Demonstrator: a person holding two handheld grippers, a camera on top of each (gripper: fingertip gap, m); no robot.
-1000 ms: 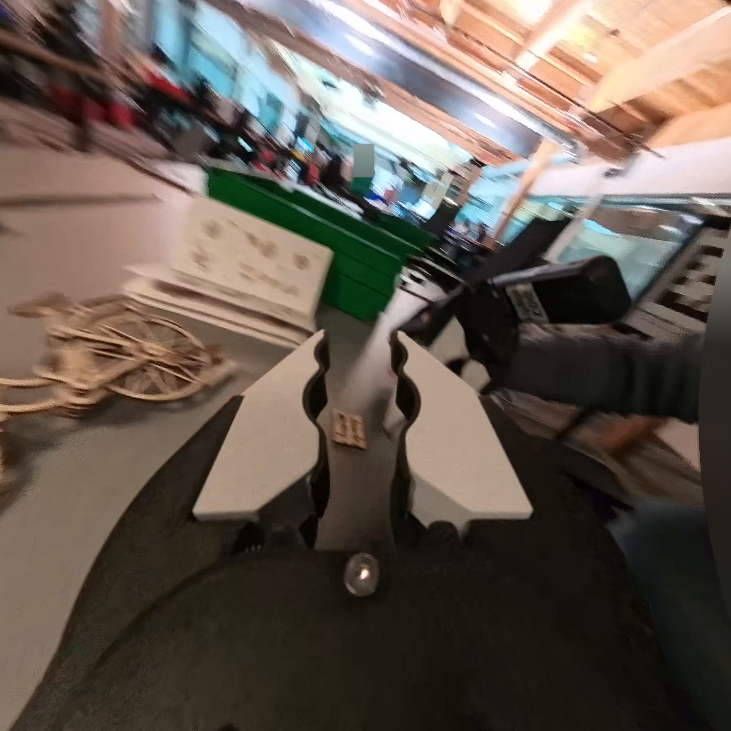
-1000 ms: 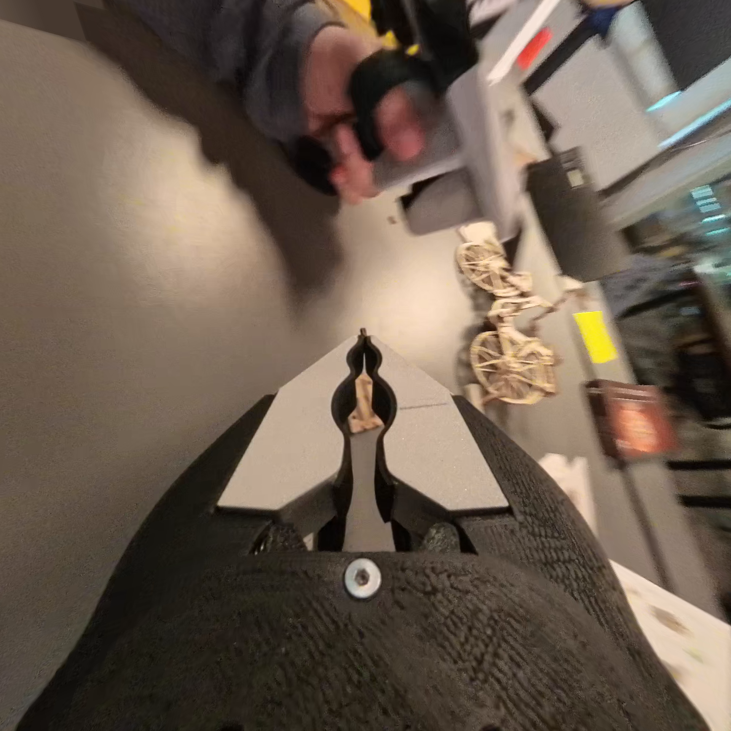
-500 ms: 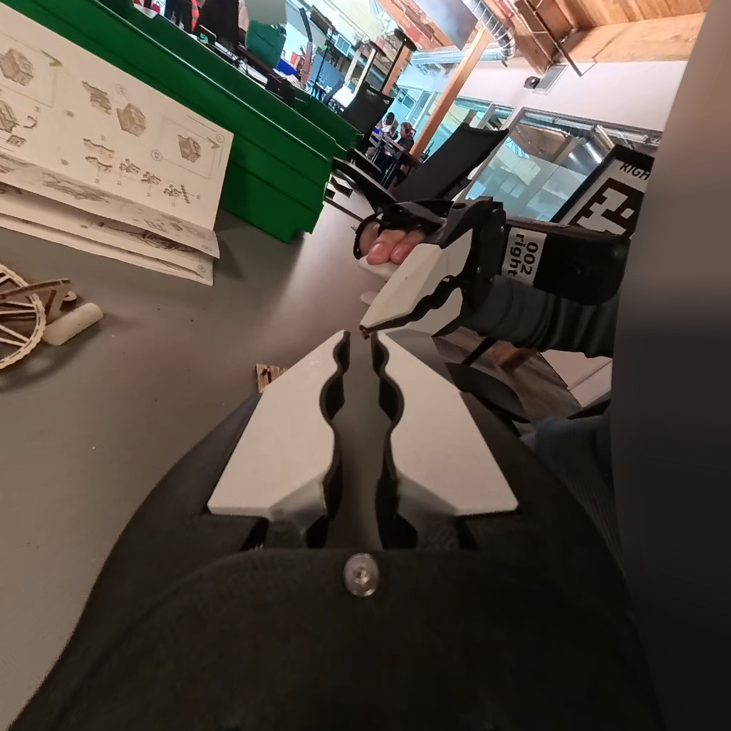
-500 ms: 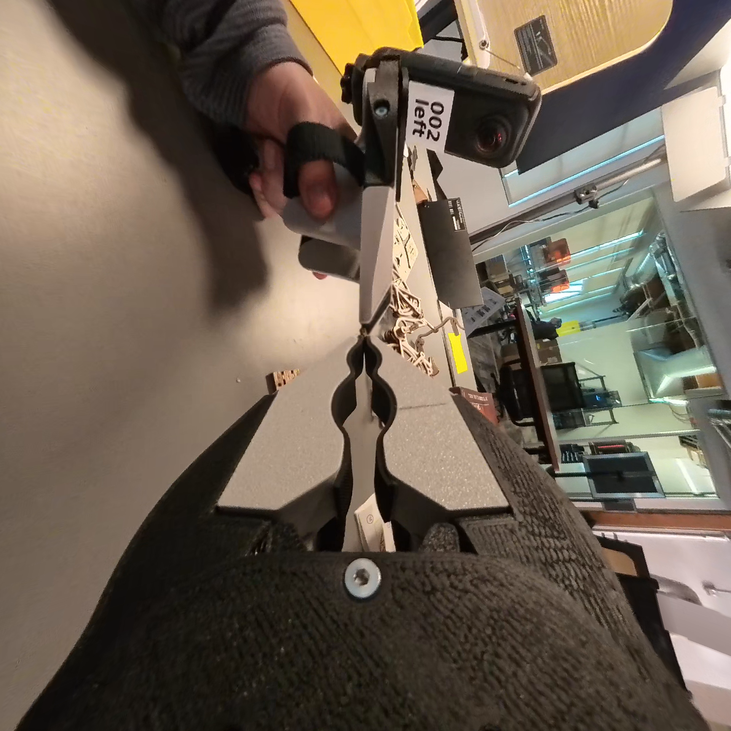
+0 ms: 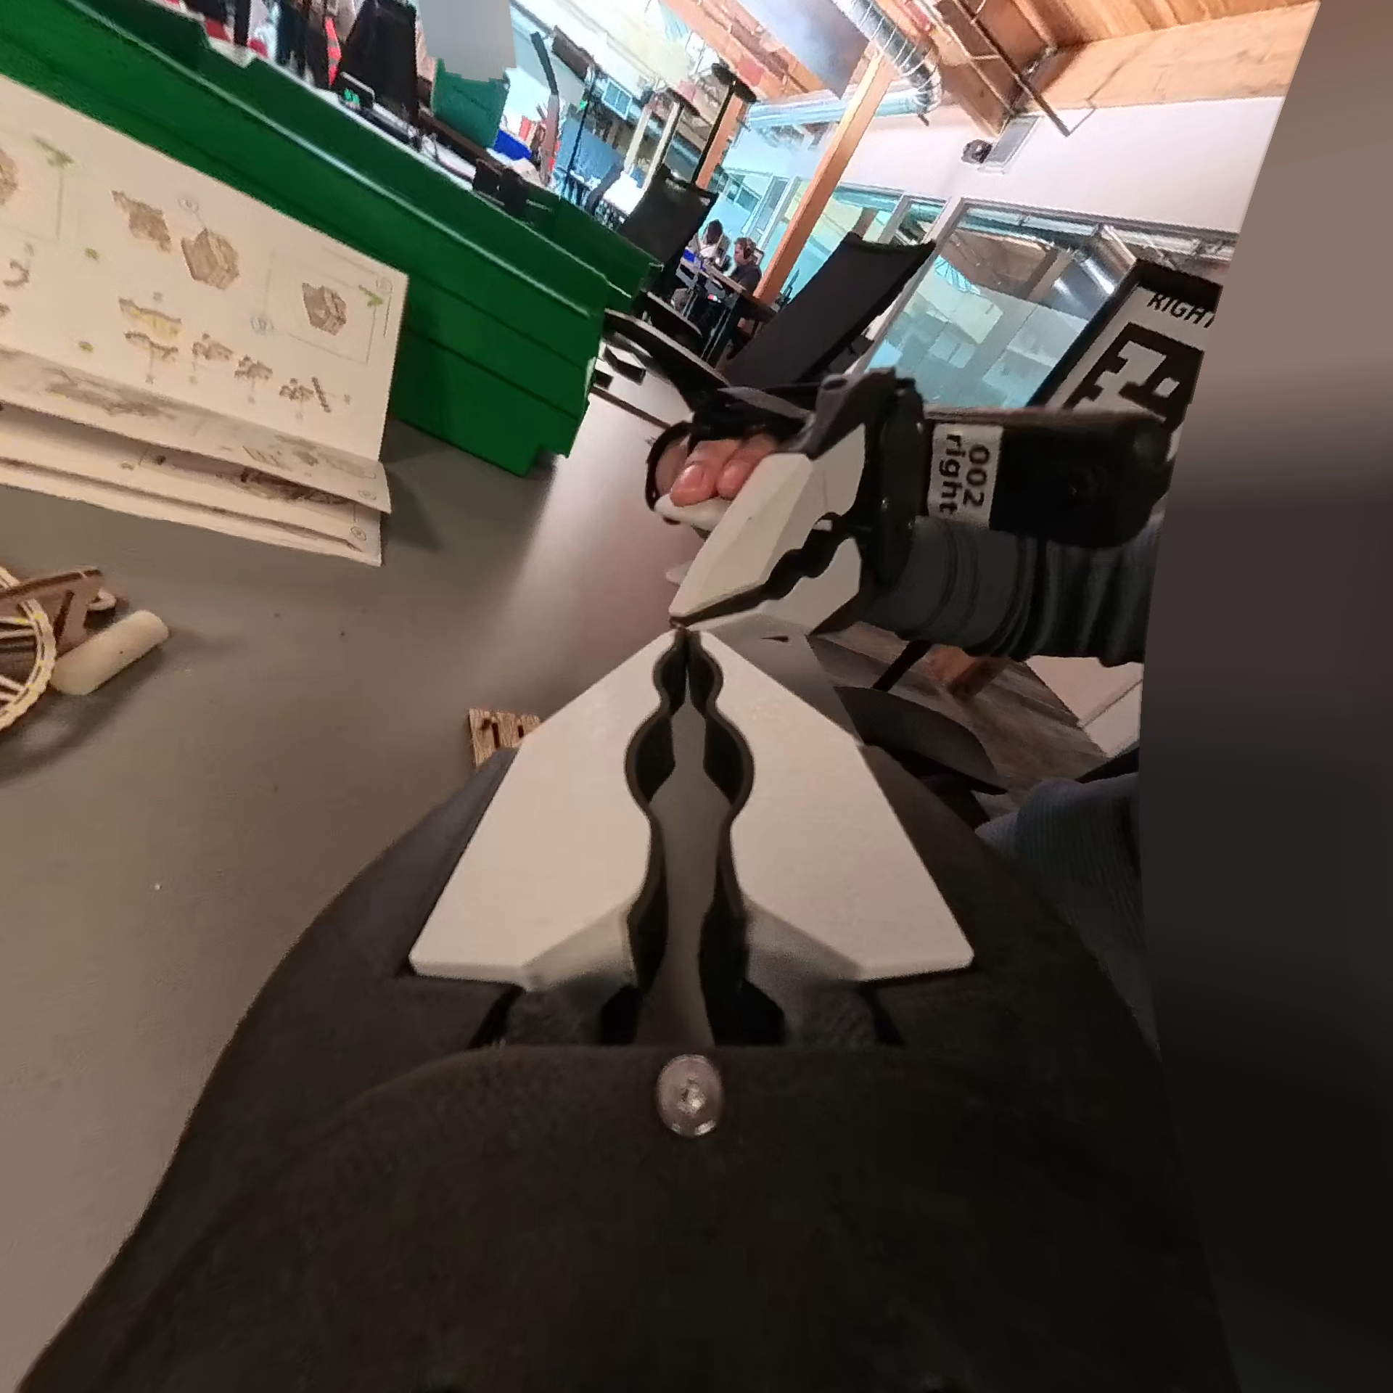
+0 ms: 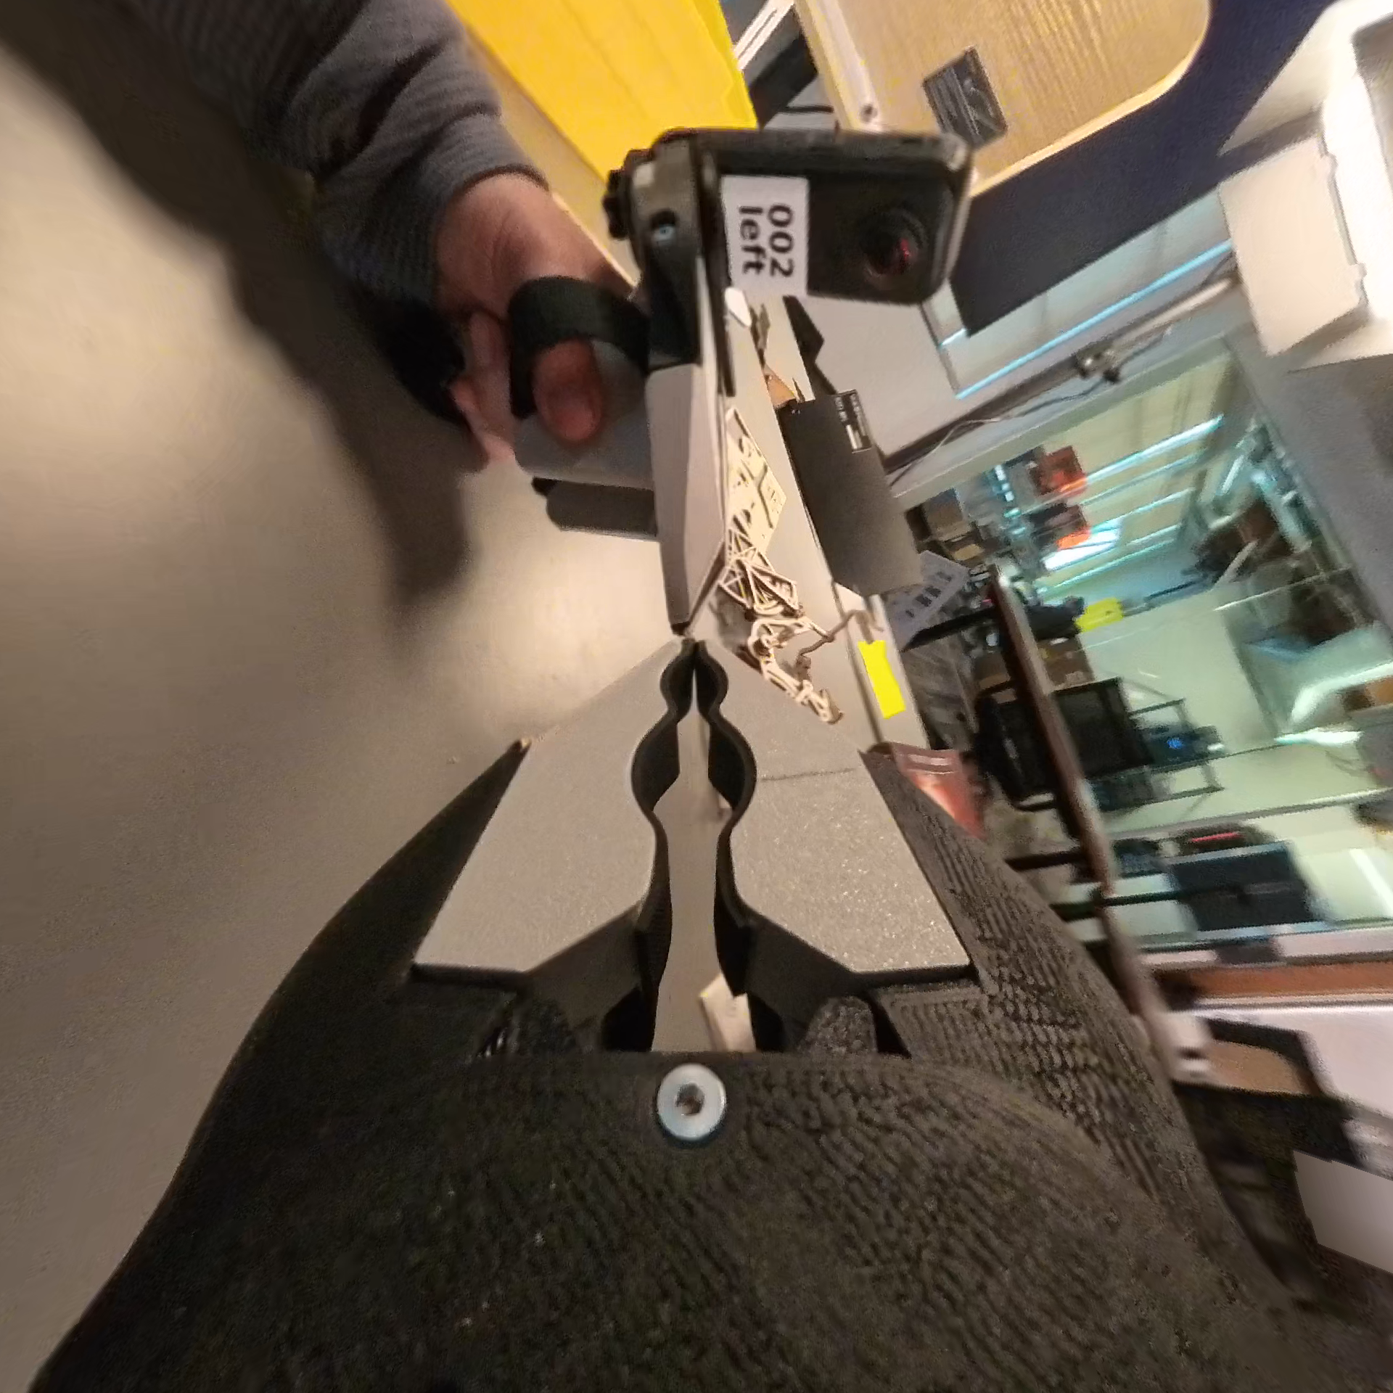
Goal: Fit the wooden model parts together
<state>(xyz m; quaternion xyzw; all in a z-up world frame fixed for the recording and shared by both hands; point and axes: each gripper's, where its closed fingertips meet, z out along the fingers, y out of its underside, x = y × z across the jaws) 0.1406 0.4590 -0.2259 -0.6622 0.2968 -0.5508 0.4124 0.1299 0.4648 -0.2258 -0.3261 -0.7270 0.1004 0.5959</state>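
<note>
My left gripper [image 5: 682, 639] is shut, its tips right up against the tips of my right gripper [image 5: 678, 619], which reaches in from the right. A tiny brown wooden sliver [image 5: 676, 624] peeks out of the right gripper's closed tips. I cannot tell if the left pads also pinch it. In the right wrist view my right gripper [image 6: 690, 647] is shut and the left gripper [image 6: 682, 626] points down at its tips. A small slotted wooden part [image 5: 497, 735] lies on the grey table [image 5: 264, 754]. A wooden bicycle model [image 6: 769, 626] stands behind.
Instruction sheets [image 5: 188, 339] and green bins [image 5: 490, 301] lie at the back left. A wooden wheel [image 5: 19, 667] and a white cylinder [image 5: 109, 652] are at the left edge. A yellow note [image 6: 880, 678] sits past the bicycle model. A person's hands hold both grippers. The grippers are tip to tip, or close to it. Both grippers' tips are roughly 15 cm from the white cylinder [image 5: 109, 652].
My left gripper swung away from the slotted part on the table, rose to the right gripper's tips and closed there. The right gripper stayed shut throughout.
</note>
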